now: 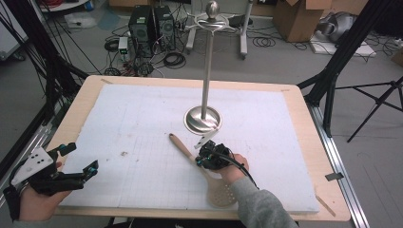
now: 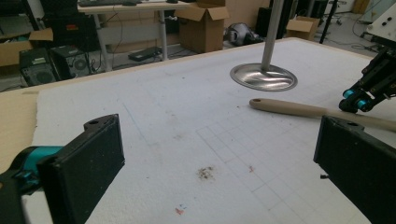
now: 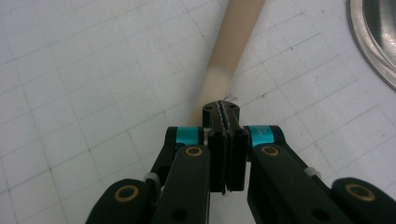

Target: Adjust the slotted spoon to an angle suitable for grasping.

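A beige slotted spatula (image 1: 204, 167) lies flat on the white foam board (image 1: 142, 118), slightly right of the middle, just in front of the round base of the steel utensil stand (image 1: 203, 118). Its long axis runs diagonally: the handle end with the hanging hole points away from the person and to the left, while the perforated blade sits near the board's front edge, partly under the right forearm.

The right gripper (image 1: 209, 156) is the one on the job. It hangs directly over the middle of the handle, tips pointed down at it. In the right gripper view (image 3: 221, 109) the jaws are pressed together with no gap between the pads, and the handle passes beneath and beyond the tips, not between them. So the jaws are closed but hold nothing; whether the tips rest on the handle I cannot tell.

The left gripper (image 1: 90, 167) waits at the board's front left corner, well apart from the spatula, its jaws spread wide and aimed across the board at the handle.

As I judge it, the right hand would need to spread its jaws across the handle's width, square to that diagonal, before it could pinch.
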A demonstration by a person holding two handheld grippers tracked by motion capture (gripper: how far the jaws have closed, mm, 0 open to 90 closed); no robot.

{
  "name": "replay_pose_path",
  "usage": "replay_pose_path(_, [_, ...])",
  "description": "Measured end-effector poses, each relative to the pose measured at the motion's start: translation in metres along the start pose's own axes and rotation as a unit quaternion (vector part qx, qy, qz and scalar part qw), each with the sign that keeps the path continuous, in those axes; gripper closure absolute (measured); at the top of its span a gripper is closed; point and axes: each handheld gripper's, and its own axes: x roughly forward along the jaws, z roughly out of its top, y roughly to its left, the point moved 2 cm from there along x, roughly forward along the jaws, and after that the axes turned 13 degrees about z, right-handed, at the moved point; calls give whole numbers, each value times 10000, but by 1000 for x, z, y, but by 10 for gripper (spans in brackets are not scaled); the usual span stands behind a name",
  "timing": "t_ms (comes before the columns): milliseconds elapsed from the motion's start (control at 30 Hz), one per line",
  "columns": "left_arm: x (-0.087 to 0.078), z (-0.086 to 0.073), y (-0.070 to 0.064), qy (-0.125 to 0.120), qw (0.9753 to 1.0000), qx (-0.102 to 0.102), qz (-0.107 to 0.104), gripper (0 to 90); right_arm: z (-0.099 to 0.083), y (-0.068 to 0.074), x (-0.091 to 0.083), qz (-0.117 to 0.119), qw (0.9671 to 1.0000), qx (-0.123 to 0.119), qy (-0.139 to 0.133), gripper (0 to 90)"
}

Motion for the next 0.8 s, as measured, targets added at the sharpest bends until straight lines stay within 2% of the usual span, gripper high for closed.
replay_pose_path(367, [1,-1,0,32,10000,4,-1,20,7,-4,6,32,10000,-14,3,900])
replay_pose_path(467, [0,-1,0,24,10000,7,2,20,10,-4,9,102,9999,-38,24,900])
replay_pose_path(500, [0,-1,0,15,10000,-10,10,20,14,-3,12,174,9997,-144,66,900])
replay_pose_path(633, [-1,-1,1,-2,10000,-3,6,20,18,1,15,294,9992,-267,99,900])
replay_pose_path(700, [-1,-1,1,0,10000,-8,14,20,19,4,19,367,9984,-419,135,900])
replay_pose_path(800, [-1,-1,1,8,10000,-9,19,20,20,6,20,405,9981,-453,138,900])
